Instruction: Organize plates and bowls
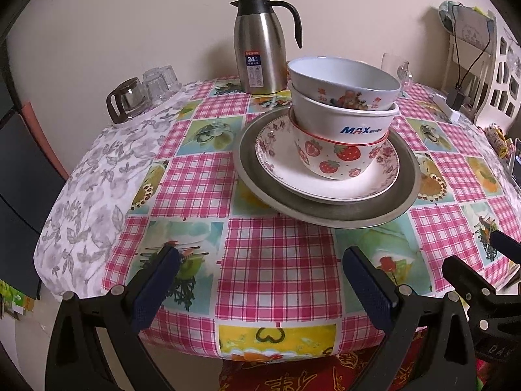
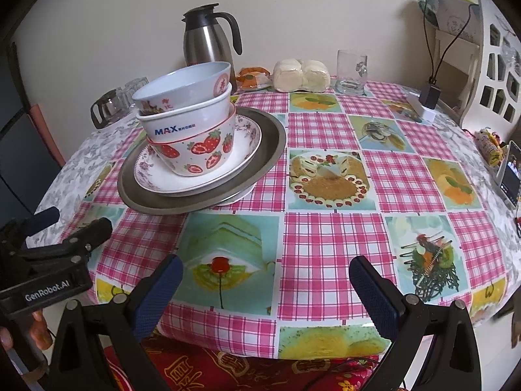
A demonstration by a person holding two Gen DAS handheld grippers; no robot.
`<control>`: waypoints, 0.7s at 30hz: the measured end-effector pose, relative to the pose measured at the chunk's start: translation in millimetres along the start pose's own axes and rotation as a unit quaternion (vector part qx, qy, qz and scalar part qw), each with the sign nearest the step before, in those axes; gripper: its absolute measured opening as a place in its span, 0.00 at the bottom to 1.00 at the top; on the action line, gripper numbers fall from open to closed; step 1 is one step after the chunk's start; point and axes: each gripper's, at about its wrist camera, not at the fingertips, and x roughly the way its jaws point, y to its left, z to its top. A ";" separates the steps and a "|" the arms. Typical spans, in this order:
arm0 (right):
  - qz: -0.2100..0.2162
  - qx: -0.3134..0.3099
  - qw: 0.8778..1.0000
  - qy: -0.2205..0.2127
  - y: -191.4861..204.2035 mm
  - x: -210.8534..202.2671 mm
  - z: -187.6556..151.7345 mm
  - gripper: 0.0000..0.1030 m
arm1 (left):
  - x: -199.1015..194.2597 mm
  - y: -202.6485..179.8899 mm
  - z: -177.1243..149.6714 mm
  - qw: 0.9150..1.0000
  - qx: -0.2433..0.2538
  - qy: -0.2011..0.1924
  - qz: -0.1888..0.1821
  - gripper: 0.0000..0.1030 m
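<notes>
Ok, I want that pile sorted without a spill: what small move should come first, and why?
Probably bring the right hand-held gripper, open and empty, up to the top bowl. Three bowls sit nested and leaning on the floral plate, so lifting from the top looks safest. The left hand-held gripper is open too.

Plain cream wall (image 1: 130,16) behind a round table (image 2: 325,228) under a pink-checked cloth with food pictures; grey leaf-print cloth (image 1: 84,179) on its left side. White openwork chair back (image 2: 495,75) at right, a cable hanging over it. Dark panel (image 1: 19,169) at far left. Soft, even indoor light.
</notes>
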 end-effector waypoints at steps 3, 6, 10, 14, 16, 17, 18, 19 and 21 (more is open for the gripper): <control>-0.003 -0.003 1.000 -0.005 0.5 -1.0 -1.5 1.00 | 2.5 3.1 -0.8 1.000 -0.008 0.005 -0.002 0.98; -0.005 -0.004 1.000 -0.009 1.0 -1.6 -2.4 1.00 | 4.0 6.6 -1.5 1.000 -0.017 0.007 -0.006 0.98; -0.007 -0.004 1.000 -0.014 0.8 -1.4 -4.5 1.00 | 5.6 7.6 -2.1 1.000 -0.019 0.009 -0.008 0.98; -0.006 -0.006 1.000 -0.018 2.3 -1.1 -7.0 1.00 | 7.0 7.1 -2.7 1.000 -0.020 0.012 -0.007 0.98; -0.005 -0.006 1.000 -0.021 2.6 -1.3 -7.0 1.00 | 5.8 7.4 -2.9 1.000 -0.021 0.009 -0.007 0.98; -0.005 -0.006 1.000 -0.023 2.5 -1.5 -6.9 1.00 | 5.1 7.5 -3.0 1.000 -0.022 0.008 -0.007 0.98; -0.005 -0.005 1.000 -0.025 2.4 -2.1 -6.9 1.00 | 4.7 7.7 -3.1 1.000 -0.022 0.006 -0.007 0.98; -0.005 -0.005 1.000 -0.027 2.3 -2.7 -7.0 1.00 | 4.4 7.8 -3.0 1.000 -0.022 0.005 -0.007 0.98; -0.007 -0.002 0.999 -0.032 1.2 -3.6 -6.8 1.00 | 3.6 6.7 -2.7 1.000 -0.020 0.003 -0.006 0.98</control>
